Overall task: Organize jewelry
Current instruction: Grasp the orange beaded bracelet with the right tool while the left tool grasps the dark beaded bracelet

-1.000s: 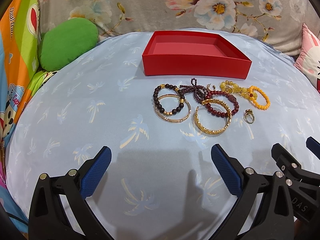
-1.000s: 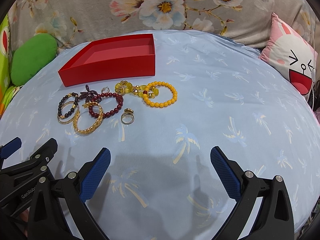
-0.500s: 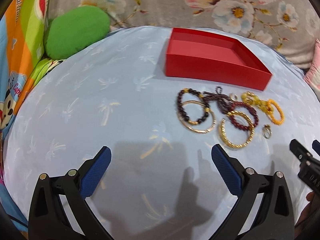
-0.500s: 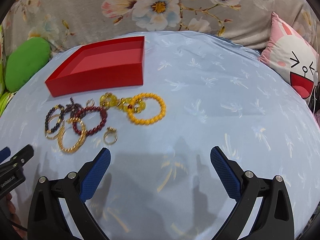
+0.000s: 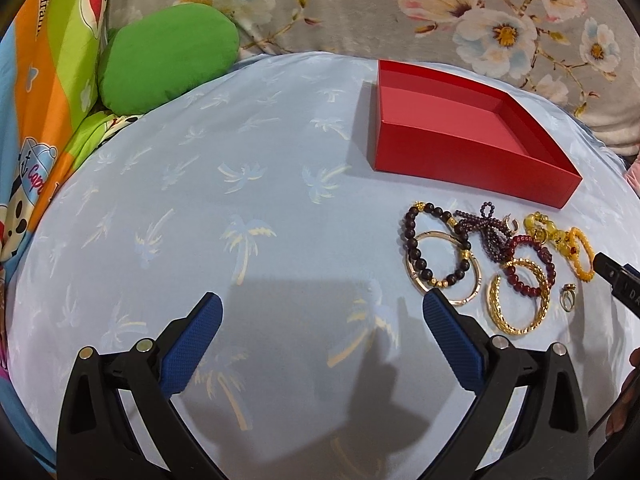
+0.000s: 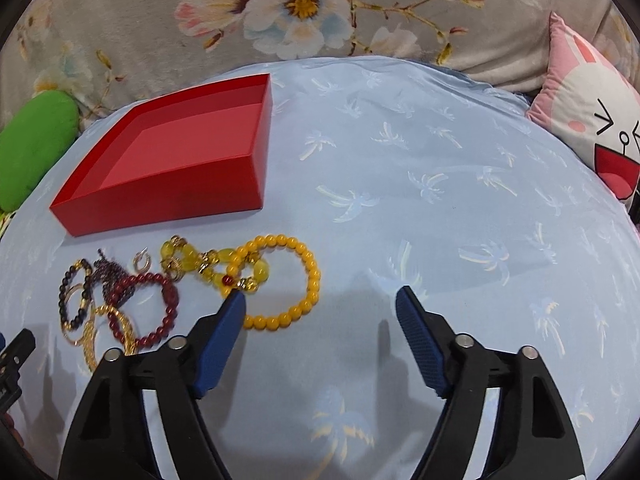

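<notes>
Several bracelets lie in a cluster on the light blue sheet in front of an empty red box (image 5: 460, 160) (image 6: 168, 196). Among them are a dark bead bracelet (image 5: 416, 248), a thin gold bangle (image 5: 474, 280), a chunky gold bangle (image 5: 498, 312), a red bead bracelet (image 6: 168, 312), a yellow bead bracelet (image 6: 312, 280) and a small ring (image 5: 567, 298). My right gripper (image 6: 320, 306) hangs just above the yellow bracelet with its jaws closing. Its left fingertip (image 6: 234, 312) overlaps the bracelet's near edge and nothing is pressed. My left gripper (image 5: 320, 312) stands open over bare sheet, left of the cluster.
A green cushion (image 5: 168, 52) and colourful cartoon fabric (image 5: 40, 80) lie at the back left. A pink rabbit pillow (image 6: 592, 120) sits at the right. A floral blanket (image 6: 320, 8) rises behind the box. The right gripper's tip (image 5: 616, 280) shows beside the ring.
My left gripper drifted left, so the jewelry now sits at the right of its view. My right gripper came up to the yellow bracelet and its jaws narrowed.
</notes>
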Available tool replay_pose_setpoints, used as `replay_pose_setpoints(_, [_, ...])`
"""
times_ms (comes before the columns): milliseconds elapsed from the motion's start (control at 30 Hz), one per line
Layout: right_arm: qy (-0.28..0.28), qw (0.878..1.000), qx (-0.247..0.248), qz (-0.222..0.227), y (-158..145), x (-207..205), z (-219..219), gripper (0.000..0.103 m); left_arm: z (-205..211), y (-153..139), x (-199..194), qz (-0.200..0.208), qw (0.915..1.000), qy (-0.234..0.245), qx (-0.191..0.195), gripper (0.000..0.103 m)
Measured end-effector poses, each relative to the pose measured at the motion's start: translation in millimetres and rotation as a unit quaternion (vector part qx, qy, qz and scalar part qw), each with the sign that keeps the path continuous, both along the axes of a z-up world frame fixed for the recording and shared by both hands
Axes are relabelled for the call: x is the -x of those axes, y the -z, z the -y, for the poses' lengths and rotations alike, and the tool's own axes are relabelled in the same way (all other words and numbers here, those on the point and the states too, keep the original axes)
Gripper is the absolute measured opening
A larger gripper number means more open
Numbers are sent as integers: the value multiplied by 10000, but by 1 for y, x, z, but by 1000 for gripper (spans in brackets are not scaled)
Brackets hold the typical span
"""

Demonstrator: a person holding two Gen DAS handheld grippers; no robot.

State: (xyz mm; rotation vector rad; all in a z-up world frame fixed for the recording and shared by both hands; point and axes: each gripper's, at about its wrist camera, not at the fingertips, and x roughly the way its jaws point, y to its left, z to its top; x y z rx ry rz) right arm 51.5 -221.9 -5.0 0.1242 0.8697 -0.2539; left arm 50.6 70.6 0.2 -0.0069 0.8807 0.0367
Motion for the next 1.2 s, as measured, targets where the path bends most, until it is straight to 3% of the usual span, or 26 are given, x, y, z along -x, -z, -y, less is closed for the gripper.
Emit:
replay_pose_setpoints(167, [27, 9999, -115, -114, 9, -15, 6, 49, 5, 4, -7, -37, 10000, 54, 3, 96])
replay_pose_setpoints(300, [16, 9999, -58, -142, 17, -20, 5, 39, 8, 6, -11, -53, 9999, 94, 2, 96])
replay_pose_setpoints(467, [-51, 9999, -111, -119, 16, -19, 6, 7, 12, 7, -13, -67, 9999, 95, 32, 96])
replay_pose_setpoints(1200, [-624, 9973, -385, 105, -12, 42, -31, 7, 31, 0, -3, 19, 9997, 238, -80, 95])
